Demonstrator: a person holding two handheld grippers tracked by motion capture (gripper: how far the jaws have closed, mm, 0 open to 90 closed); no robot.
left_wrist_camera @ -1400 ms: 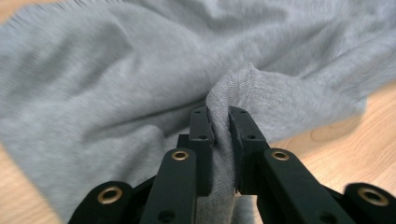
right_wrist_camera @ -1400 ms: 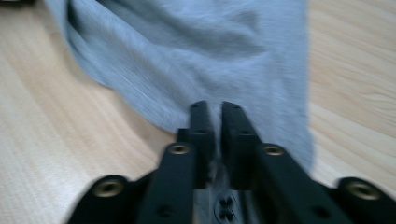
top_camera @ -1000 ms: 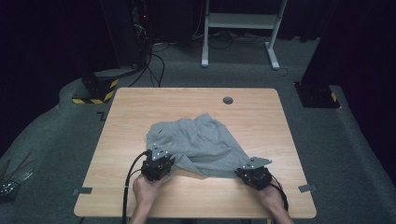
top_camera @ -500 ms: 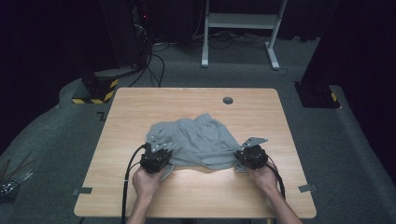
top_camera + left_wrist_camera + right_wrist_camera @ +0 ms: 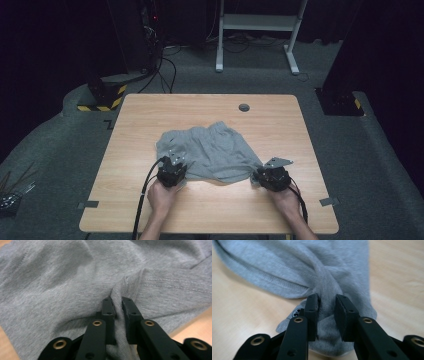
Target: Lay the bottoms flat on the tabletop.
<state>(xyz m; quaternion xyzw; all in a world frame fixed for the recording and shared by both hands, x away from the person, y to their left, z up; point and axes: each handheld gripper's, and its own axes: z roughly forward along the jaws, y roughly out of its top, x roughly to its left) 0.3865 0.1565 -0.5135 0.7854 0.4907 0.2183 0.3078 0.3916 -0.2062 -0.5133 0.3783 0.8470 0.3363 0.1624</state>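
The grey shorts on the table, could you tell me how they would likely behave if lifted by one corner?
The grey shorts would probably hang limp: the knit bunches into soft folds between the left gripper pads. Likely light, since they lie rumpled and thin on the table. Grip seems secure; the fabric looks matte.

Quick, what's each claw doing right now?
Left gripper: shut on the grey shorts.
Right gripper: jaws just opening, shorts fabric between them.

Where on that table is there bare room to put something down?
Bare wood lies along the far edge of the table, either side of the small dark disc, and down both side edges. The near middle is crowded: grey shorts, left gripper, right gripper.
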